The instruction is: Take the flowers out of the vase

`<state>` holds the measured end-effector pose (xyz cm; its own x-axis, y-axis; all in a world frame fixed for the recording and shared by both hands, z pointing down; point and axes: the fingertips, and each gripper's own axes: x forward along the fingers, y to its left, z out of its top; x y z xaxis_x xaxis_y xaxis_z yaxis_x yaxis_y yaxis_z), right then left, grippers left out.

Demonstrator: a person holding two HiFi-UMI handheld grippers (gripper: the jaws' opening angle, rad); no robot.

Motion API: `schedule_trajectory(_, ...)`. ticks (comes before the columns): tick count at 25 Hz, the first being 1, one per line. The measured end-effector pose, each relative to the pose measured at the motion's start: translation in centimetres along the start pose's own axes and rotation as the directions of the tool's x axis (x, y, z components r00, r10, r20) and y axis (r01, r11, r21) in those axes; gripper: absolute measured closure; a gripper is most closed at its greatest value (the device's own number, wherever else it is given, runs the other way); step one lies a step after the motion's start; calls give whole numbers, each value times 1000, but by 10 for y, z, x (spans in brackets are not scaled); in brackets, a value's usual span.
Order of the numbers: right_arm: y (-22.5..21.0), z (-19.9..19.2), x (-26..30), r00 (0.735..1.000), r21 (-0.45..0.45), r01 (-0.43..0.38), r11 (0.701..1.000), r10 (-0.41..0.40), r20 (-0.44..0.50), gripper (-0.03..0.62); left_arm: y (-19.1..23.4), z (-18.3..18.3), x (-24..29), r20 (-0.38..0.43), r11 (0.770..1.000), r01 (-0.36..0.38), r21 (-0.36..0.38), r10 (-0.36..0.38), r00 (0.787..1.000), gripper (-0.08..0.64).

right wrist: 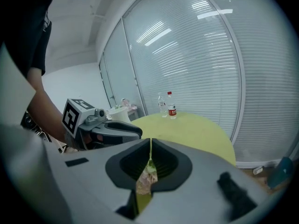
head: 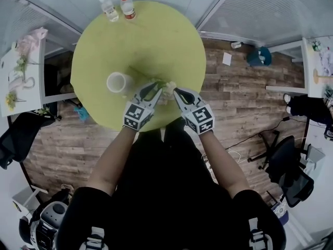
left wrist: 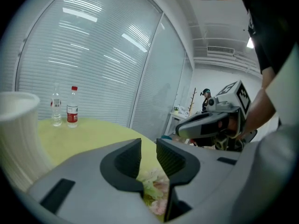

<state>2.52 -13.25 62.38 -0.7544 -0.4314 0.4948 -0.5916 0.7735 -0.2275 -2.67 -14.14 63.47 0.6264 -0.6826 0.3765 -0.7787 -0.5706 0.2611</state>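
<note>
A white vase (head: 118, 82) stands on the round yellow-green table (head: 156, 35), and it shows at the left edge of the left gripper view as the vase (left wrist: 16, 134). The flowers (head: 169, 89) lie outside it near the table's front edge, stem pointing back toward the vase. My right gripper (head: 177, 92) is shut on the thin green stem (right wrist: 150, 157), with pale pink blooms (right wrist: 145, 181) hanging under its jaws. My left gripper (head: 154, 90) is close beside it, jaws apart and pressing on nothing. The blooms (left wrist: 156, 190) show below its gap (left wrist: 148, 157).
Two water bottles (head: 118, 7) stand at the table's far edge. Wooden floor surrounds the table. A white side table (head: 21, 72) with more flowers is at the left. Office chairs (head: 289, 165) and cables lie at the right.
</note>
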Motion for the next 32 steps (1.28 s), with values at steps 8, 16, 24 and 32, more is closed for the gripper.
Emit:
schedule_trajectory(8, 13, 51, -24, 996, -46, -21, 999, 25, 80, 572, -15, 66, -29, 108, 998, 13, 67, -20, 994, 468)
schedule_trajectory(16, 33, 114, -60, 981, -94, -44, 995, 61, 185, 572, -37, 129, -67, 186, 994, 14, 111, -35, 982, 468)
schedule_trajectory(24, 59, 168, -88, 946, -126, -82, 989, 117, 301, 572, -61, 181, -95, 236, 990, 1, 144, -36, 971, 493)
schedule_trajectory(32, 66, 186, -99, 936, -175, -85, 981, 139, 323, 572, -75, 205, -111, 268, 987, 14, 159, -57, 962, 548)
